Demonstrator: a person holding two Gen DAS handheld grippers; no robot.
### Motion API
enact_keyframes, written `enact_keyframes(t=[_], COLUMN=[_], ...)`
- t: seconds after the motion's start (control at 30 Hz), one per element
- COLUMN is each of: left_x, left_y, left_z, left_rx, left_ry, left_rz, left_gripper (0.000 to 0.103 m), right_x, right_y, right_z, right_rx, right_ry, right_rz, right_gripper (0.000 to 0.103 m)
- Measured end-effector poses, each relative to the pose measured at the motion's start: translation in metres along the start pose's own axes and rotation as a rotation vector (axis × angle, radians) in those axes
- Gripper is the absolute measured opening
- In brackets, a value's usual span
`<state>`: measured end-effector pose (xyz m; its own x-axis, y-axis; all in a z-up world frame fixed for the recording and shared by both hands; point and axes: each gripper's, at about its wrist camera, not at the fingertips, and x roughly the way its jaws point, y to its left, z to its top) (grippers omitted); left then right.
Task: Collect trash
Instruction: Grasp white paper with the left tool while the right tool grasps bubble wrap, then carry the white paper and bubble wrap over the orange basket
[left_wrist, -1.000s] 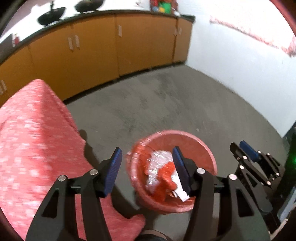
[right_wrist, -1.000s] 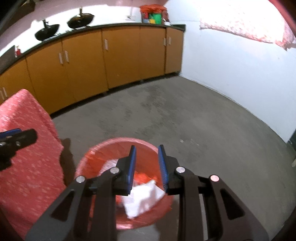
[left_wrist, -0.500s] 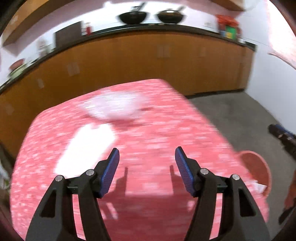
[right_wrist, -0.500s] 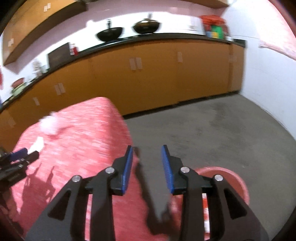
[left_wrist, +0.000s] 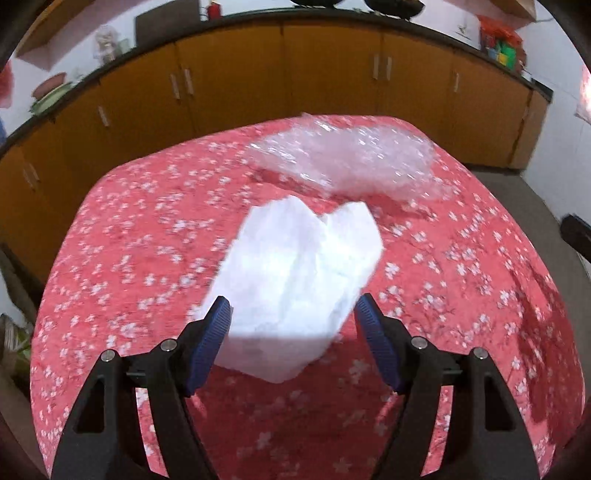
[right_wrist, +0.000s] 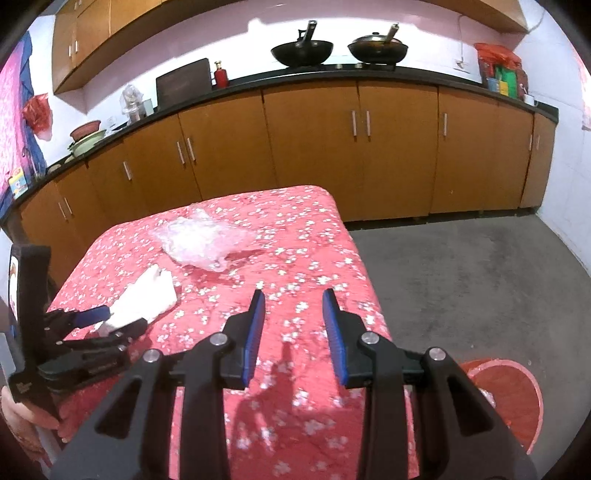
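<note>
Swung away from the red bin (right_wrist: 517, 398) back over the table (left_wrist: 129, 258), left gripper (left_wrist: 293, 317) spread around the white paper (left_wrist: 295, 280) near its edge, right gripper (right_wrist: 293, 325) spread and empty, clear plastic wrap (left_wrist: 347, 162) farther off, both pieces uncollected.

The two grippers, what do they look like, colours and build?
Both match. The left gripper and right gripper have matte black plastic frames with triangular cut-outs, small silver screw heads at the joints, and two fingers faced with ribbed blue pads. A bare hand grips the left one's black handle in the right wrist view; no cables or sleeves show.
</note>
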<state>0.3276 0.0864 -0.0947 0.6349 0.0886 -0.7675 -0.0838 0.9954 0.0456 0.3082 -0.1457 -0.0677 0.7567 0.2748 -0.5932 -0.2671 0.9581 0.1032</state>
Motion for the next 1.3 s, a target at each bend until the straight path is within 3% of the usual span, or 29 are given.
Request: enact_keyframes(t=[0.1, 0.2, 0.27, 0.33, 0.5, 0.8, 1.07, 1.1, 1.23, 1.3], left_x=[0.006, 0.007, 0.009, 0.011, 0.01, 0.007, 0.007, 0.007, 0.007, 0.007], left_y=[0.001, 0.007, 0.009, 0.019, 0.053, 0.084, 0.082, 0.082, 0.08, 0.08], left_z=[0.001, 0.003, 0.006, 0.007, 0.005, 0.0, 0.0, 0.0, 0.0, -0.001], left_rx=[-0.003, -0.018, -0.012, -0.023, -0.078, -0.205, -0.2, -0.199, -0.192, -0.191], left_ry=[0.024, 0.016, 0.011, 0.01, 0.003, 0.0, 0.001, 0.002, 0.002, 0.002], left_rz=[-0.01, -0.02, -0.011, -0.007, -0.003, -0.061, -0.058, -0.057, -0.048, -0.048], left_gripper=[0.068, 0.043, 0.017, 0.007, 0.005, 0.005, 0.005, 0.005, 0.005, 0.005], right_x=[0.004, 0.012, 0.018, 0.026, 0.046, 0.073, 0.117, 0.118, 0.122, 0.119], right_y=[0.006, 0.013, 0.018, 0.024, 0.04, 0.081, 0.092, 0.092, 0.095, 0.096], right_z=[0.003, 0.007, 0.009, 0.011, 0.017, 0.044, 0.049, 0.046, 0.039, 0.036], right_rx=[-0.007, -0.004, -0.005, -0.003, -0.01, -0.042, -0.023, -0.029, -0.057, -0.066], right_ry=[0.002, 0.006, 0.014, 0.027, 0.049, 0.008, 0.078, 0.084, 0.122, 0.13], right_rz=[-0.001, 0.005, 0.009, 0.019, 0.044, 0.064, 0.022, 0.016, 0.026, 0.027], right_gripper=[0.033, 0.033, 0.033, 0.033, 0.033, 0.063, 0.063, 0.063, 0.029, 0.022])
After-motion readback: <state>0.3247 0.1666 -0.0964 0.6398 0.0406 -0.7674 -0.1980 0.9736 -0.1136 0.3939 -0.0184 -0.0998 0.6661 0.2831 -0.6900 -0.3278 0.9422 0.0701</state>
